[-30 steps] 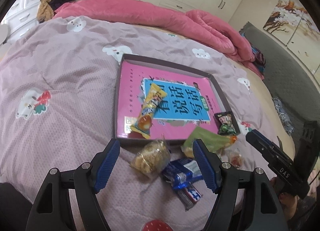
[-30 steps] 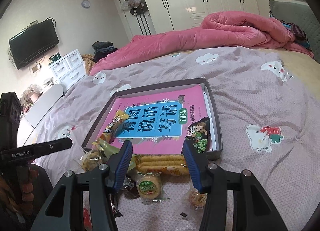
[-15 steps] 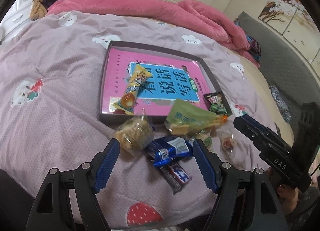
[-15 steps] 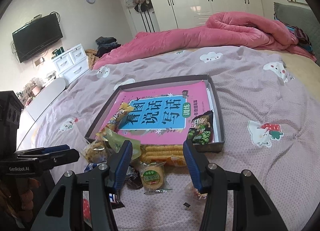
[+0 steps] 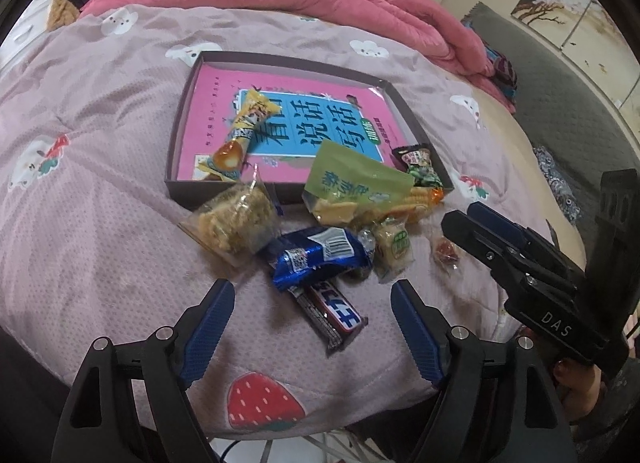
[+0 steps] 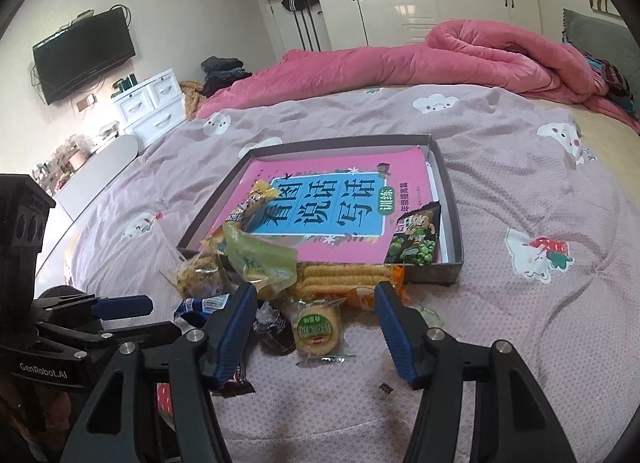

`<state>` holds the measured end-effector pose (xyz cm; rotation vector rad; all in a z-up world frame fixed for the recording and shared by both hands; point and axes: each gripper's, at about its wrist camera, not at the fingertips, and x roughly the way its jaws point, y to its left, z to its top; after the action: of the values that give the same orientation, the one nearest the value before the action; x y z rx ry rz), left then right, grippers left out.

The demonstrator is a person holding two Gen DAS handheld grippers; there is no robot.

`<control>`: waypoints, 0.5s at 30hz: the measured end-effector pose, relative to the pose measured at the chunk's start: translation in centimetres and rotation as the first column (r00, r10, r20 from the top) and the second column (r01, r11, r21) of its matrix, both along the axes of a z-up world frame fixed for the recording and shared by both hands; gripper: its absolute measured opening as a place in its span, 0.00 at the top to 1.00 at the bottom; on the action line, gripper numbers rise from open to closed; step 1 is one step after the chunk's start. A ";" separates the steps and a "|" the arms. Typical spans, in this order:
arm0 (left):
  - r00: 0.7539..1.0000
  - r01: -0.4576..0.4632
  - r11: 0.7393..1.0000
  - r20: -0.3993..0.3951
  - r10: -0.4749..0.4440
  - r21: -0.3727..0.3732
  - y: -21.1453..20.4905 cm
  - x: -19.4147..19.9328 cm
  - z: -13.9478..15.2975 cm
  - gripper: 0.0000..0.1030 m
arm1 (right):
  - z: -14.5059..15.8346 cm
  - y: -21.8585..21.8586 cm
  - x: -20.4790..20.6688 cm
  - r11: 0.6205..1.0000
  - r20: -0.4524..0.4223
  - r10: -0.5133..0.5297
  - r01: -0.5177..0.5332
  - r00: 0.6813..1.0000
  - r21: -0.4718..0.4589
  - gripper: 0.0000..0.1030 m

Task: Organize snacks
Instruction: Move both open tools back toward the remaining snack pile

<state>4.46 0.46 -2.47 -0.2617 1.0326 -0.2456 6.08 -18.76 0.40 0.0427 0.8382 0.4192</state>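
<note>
A shallow dark box lined with a pink and blue book lies on the bed. Inside are a yellow snack stick and a green pea packet. In front of it lie loose snacks: a clear bag of puffs, a green packet, a blue wrapper, a dark bar, a round cookie and a small red candy. My left gripper is open above the dark bar. My right gripper is open around the cookie.
A lilac quilt with cartoon prints covers the bed; its front edge is just below the snacks. A rolled pink blanket lies at the back. White drawers and a wall TV stand at the left.
Both grippers have pulled back toward the bed's front edge. The loose snacks now lie further ahead of the fingers. Both grippers stay open and empty.
</note>
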 end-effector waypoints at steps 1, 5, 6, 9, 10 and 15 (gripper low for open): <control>1.000 0.004 1.000 -0.006 -0.004 -0.001 0.0 0.0 -0.2 0.19 | -0.1 0.0 -0.1 1.000 -0.002 0.001 -0.001 1.000 -0.004 0.39; 0.999 0.007 1.000 -0.040 -0.007 -0.007 -0.3 0.0 -1.0 0.19 | -0.2 0.0 -0.2 1.000 -0.006 -0.001 0.001 1.000 -0.012 0.35; 0.999 0.007 1.000 -0.051 -0.008 -0.012 -0.3 0.0 -1.2 0.19 | -0.3 0.0 -0.2 1.000 -0.008 -0.005 0.005 1.000 -0.022 0.35; 0.997 0.007 1.000 -0.082 -0.008 -0.007 -0.5 0.1 -2.1 0.19 | -0.6 -0.1 -0.1 1.000 -0.019 -0.006 0.005 1.000 -0.030 0.35; 0.996 0.008 1.000 -0.092 -0.009 -0.007 -0.6 0.1 -2.4 0.19 | -0.6 -0.1 -0.1 0.999 -0.020 -0.007 0.006 1.000 -0.036 0.34; 0.993 -0.009 1.000 -0.122 0.010 0.012 -0.8 0.6 -3.6 0.19 | -1.2 -0.2 0.1 0.999 -0.049 -0.001 -0.001 0.999 -0.041 0.35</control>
<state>5.08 -0.36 -6.06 -0.2742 1.1529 -0.2171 6.16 -18.96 -0.80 0.0151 0.8946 0.4020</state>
